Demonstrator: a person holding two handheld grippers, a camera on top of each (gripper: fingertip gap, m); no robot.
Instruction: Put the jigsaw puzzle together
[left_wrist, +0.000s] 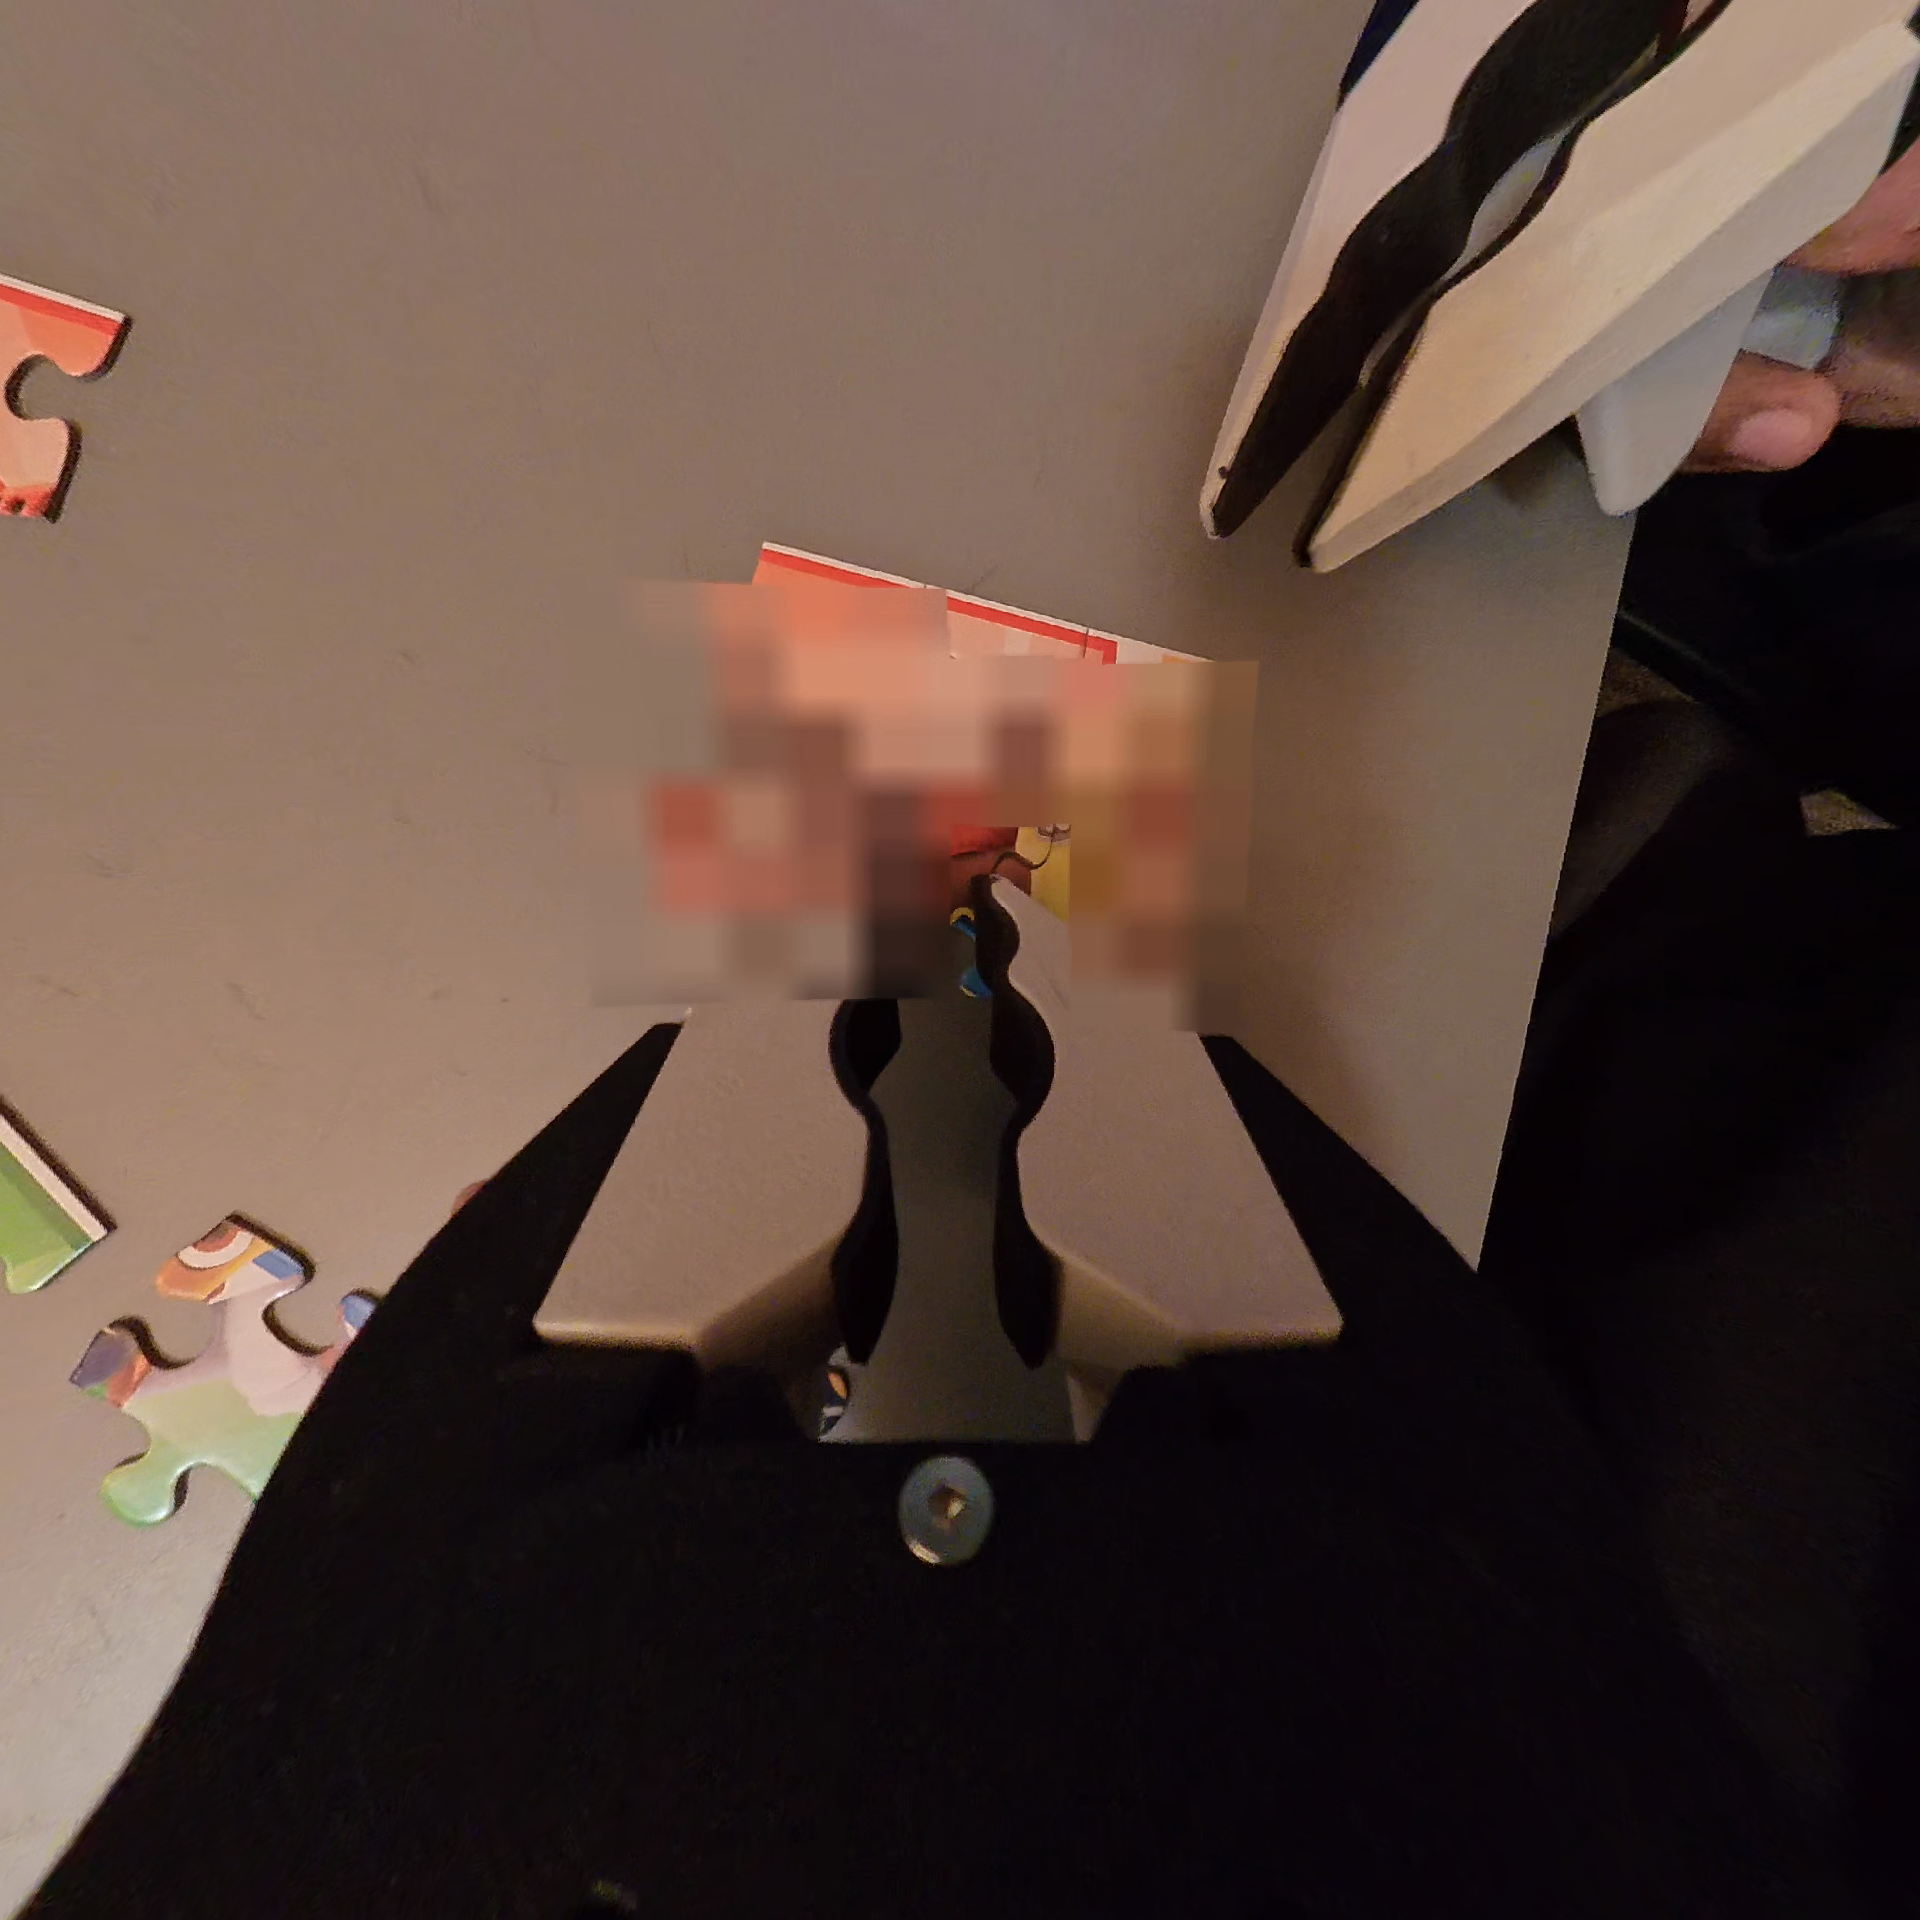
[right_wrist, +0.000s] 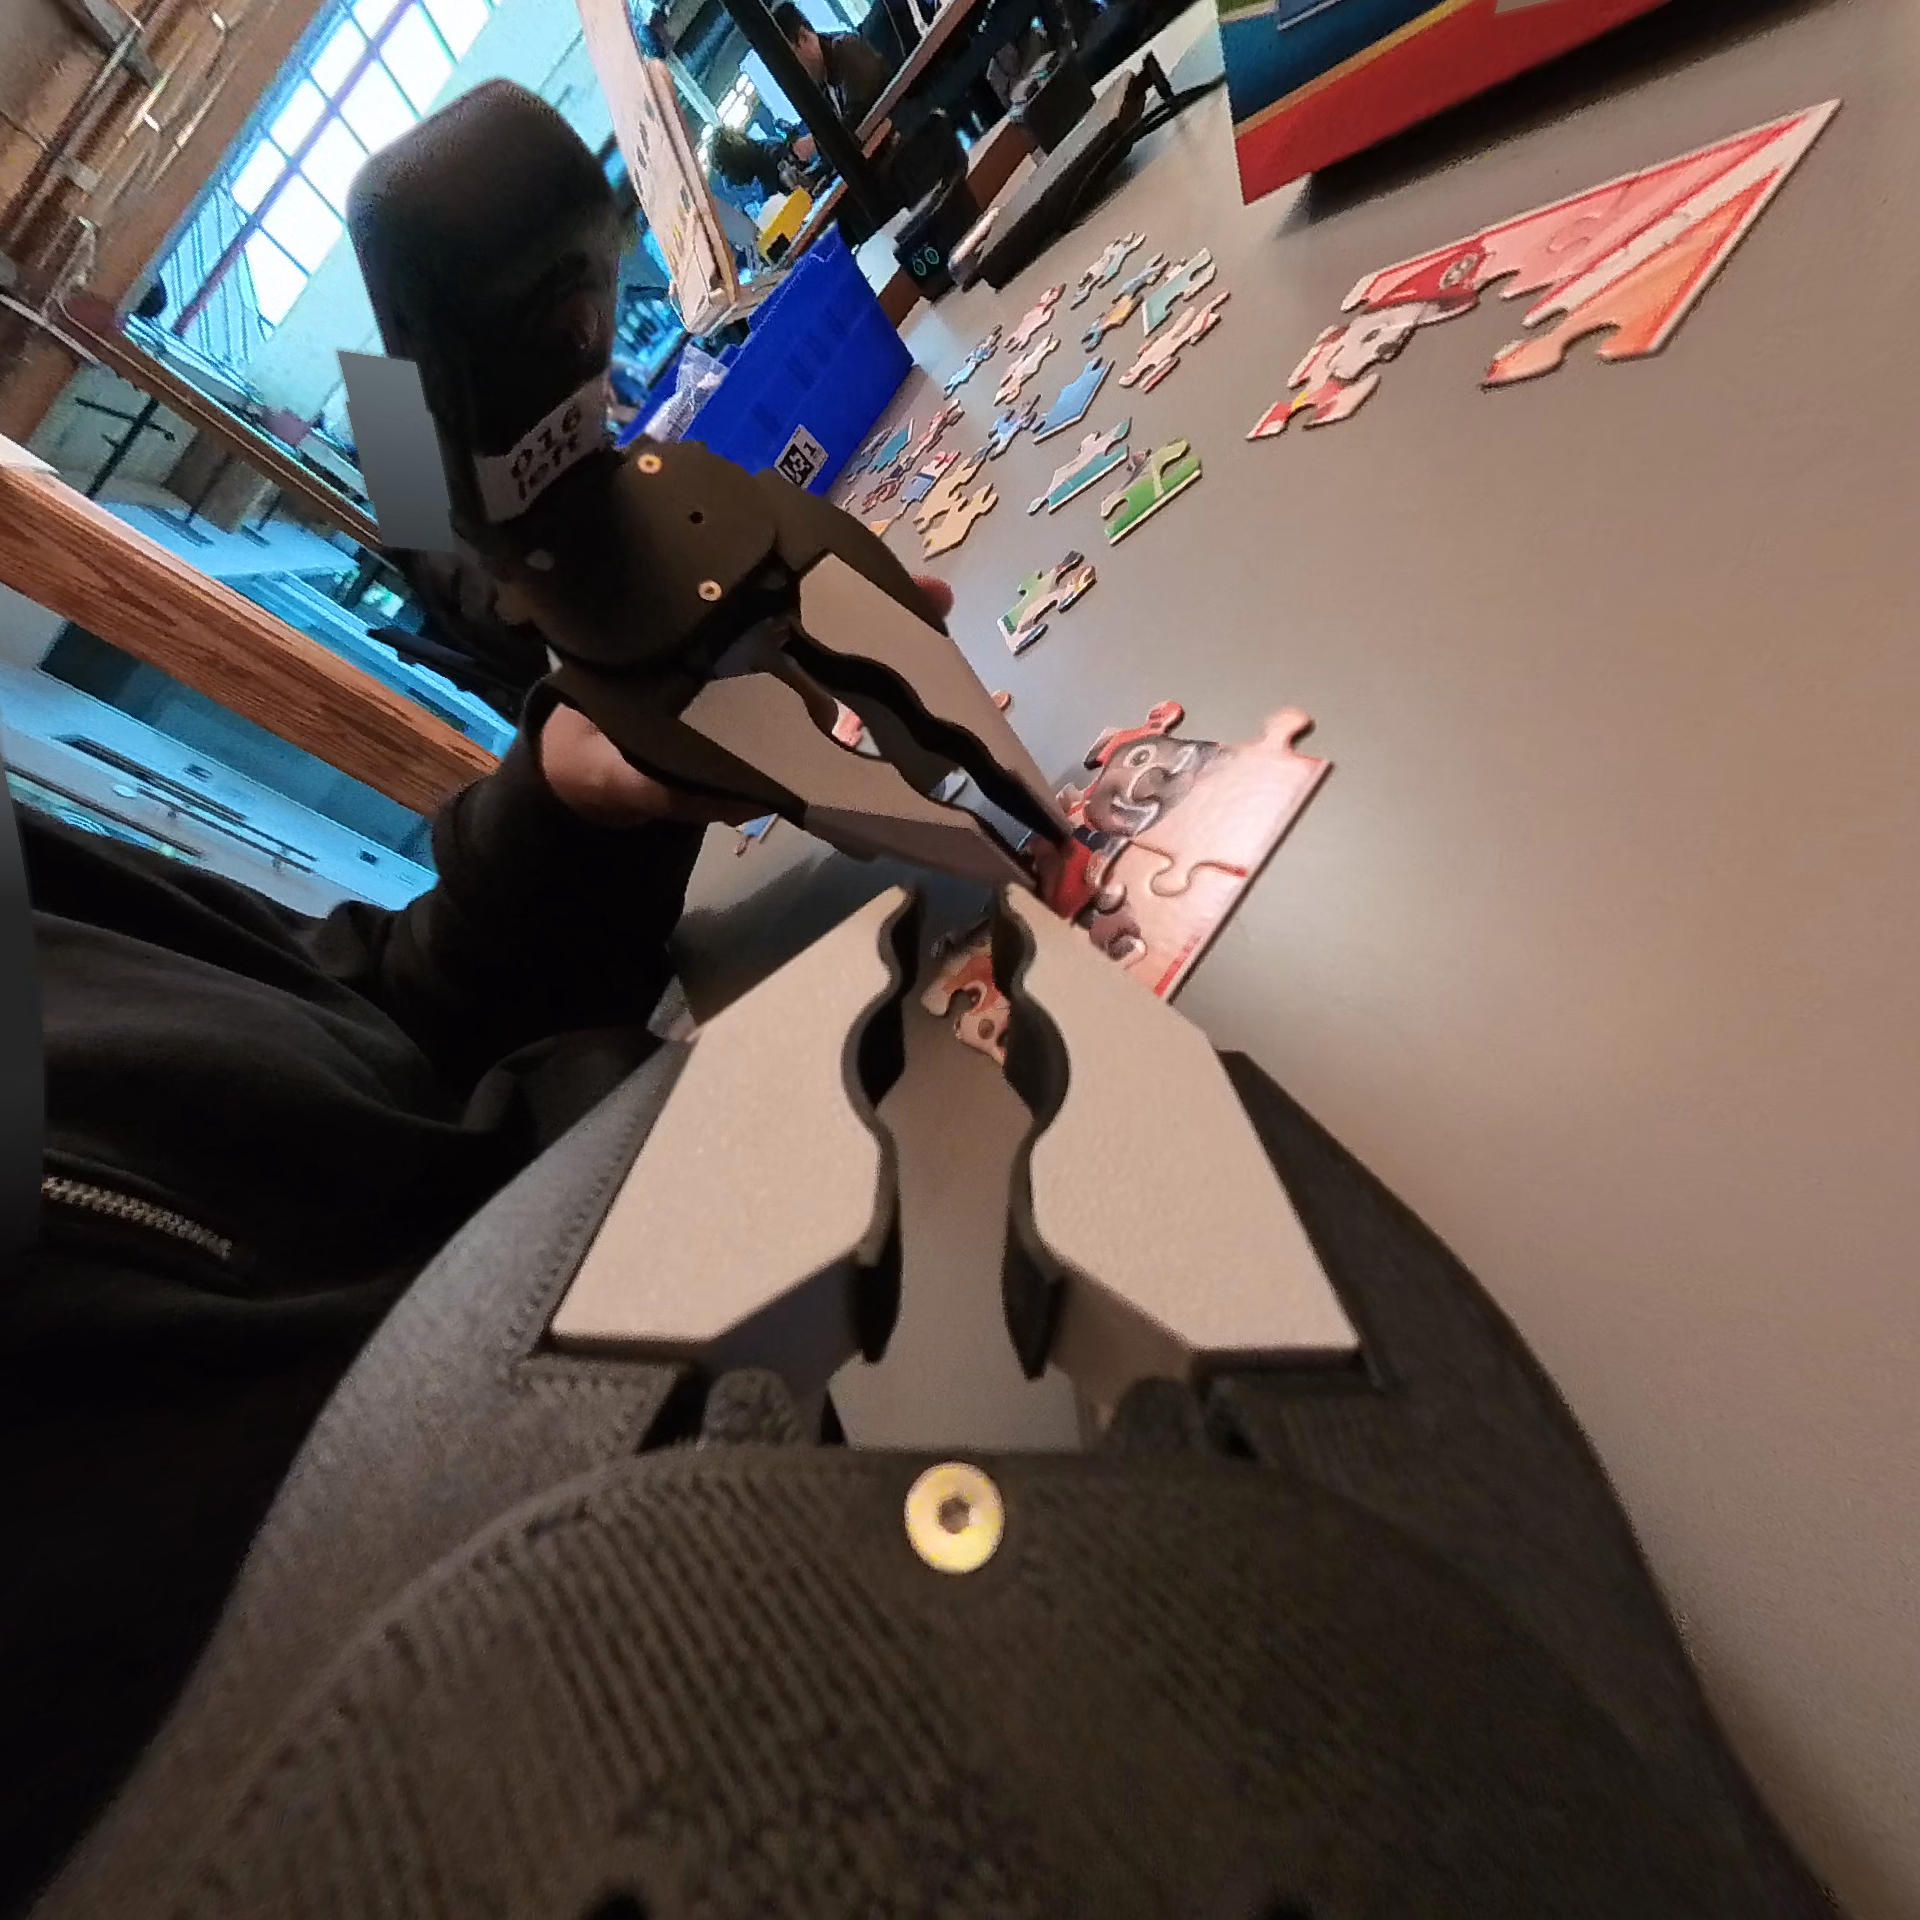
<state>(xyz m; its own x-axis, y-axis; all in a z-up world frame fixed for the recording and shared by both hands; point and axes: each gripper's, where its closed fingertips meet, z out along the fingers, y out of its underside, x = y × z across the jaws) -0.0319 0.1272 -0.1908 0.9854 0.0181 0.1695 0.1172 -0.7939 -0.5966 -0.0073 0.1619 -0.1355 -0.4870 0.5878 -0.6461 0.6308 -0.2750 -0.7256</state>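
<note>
Currently holding the left gripper (right_wrist: 1044, 831) low at centre frame in the right wrist view, pinching a red puzzle piece (right_wrist: 1075, 868) between narrow jaws, right at the near edge of a small assembled puzzle section (right_wrist: 1236, 821) on the grey table (right_wrist: 1558, 1143). Gripping that tool from below with a hand (right_wrist: 592, 764) in a dark sleeve. Showing, in the left wrist view, only one dark fingertip against a sliver of red and yellow artwork, the rest being hidden.

Hovering the right gripper (right_wrist: 958, 906) just beside the left one, at lower centre, jaws standing narrowly apart and clamping nothing, with the table and a loose orange-and-white puzzle piece (right_wrist: 971, 1003) showing through the gap.

Lying well apart toward the upper right: a larger assembled section (right_wrist: 1558, 270), and near it a red-and-blue puzzle box (right_wrist: 1403, 94). Spreading across the upper centre: many scattered loose pieces (right_wrist: 1081, 416), and beyond them, past the table edge, a blue bin (right_wrist: 810, 343).

Appearing along the left edge of the left wrist view: an orange piece (left_wrist: 47, 405), a green piece (left_wrist: 36, 1226) and a multicoloured piece (left_wrist: 218, 1361).
</note>
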